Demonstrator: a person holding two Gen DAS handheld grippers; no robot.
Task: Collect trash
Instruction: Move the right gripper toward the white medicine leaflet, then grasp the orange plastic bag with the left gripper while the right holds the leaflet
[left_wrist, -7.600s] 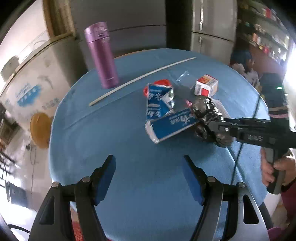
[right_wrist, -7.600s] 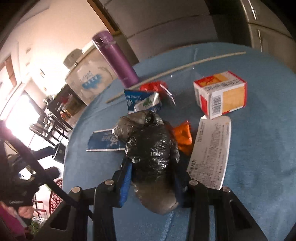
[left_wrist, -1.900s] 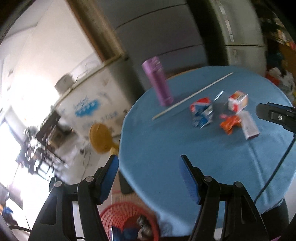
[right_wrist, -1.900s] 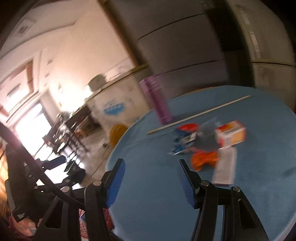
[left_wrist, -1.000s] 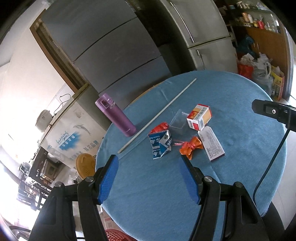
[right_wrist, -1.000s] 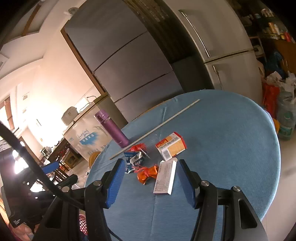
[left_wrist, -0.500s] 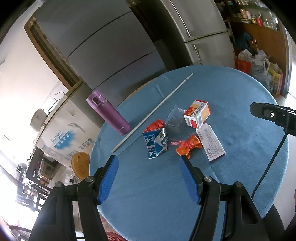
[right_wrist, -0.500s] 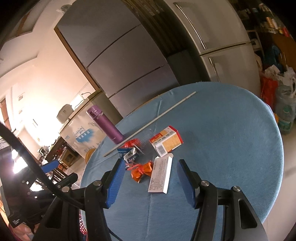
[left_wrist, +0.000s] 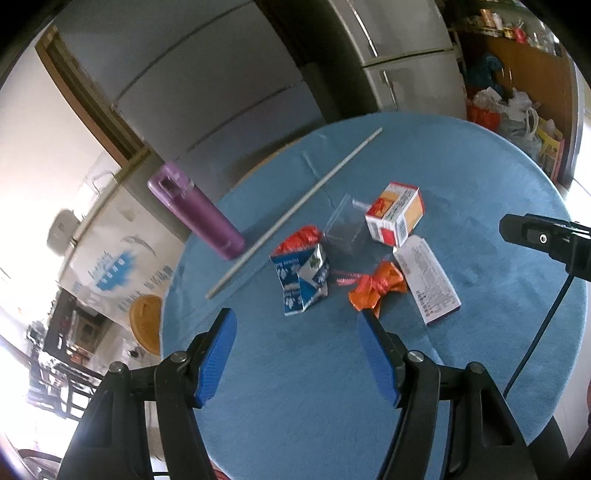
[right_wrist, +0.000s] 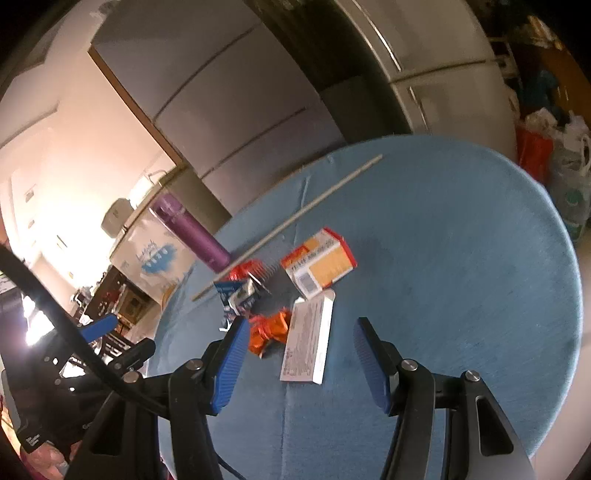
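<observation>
Trash lies bunched on a round blue table (left_wrist: 480, 177) (right_wrist: 461, 240). There is a crushed blue-and-white carton (left_wrist: 301, 282) (right_wrist: 238, 293), an orange wrapper (left_wrist: 375, 290) (right_wrist: 267, 330), a flat white box (left_wrist: 426, 278) (right_wrist: 308, 338), a red-and-yellow box (left_wrist: 395, 212) (right_wrist: 319, 267), a red wrapper (left_wrist: 301, 238) (right_wrist: 243, 271) and a clear plastic bag (left_wrist: 345, 230). My left gripper (left_wrist: 297, 358) hovers open and empty, short of the carton. My right gripper (right_wrist: 297, 363) is open and empty too, above the table over the white box's near end. Its black body (left_wrist: 546, 240) shows at the left wrist view's right edge.
A purple flask (left_wrist: 197, 214) (right_wrist: 190, 230) stands at the table's far left, with a long pale stick (left_wrist: 295, 212) (right_wrist: 288, 225) lying beside it. Grey refrigerators (left_wrist: 236, 92) rise behind the table. Bags (left_wrist: 513, 114) are piled on the floor at right.
Both grippers have sunk and come nearer the trash, which looms larger in both views. Their jaws have kept the same width.
</observation>
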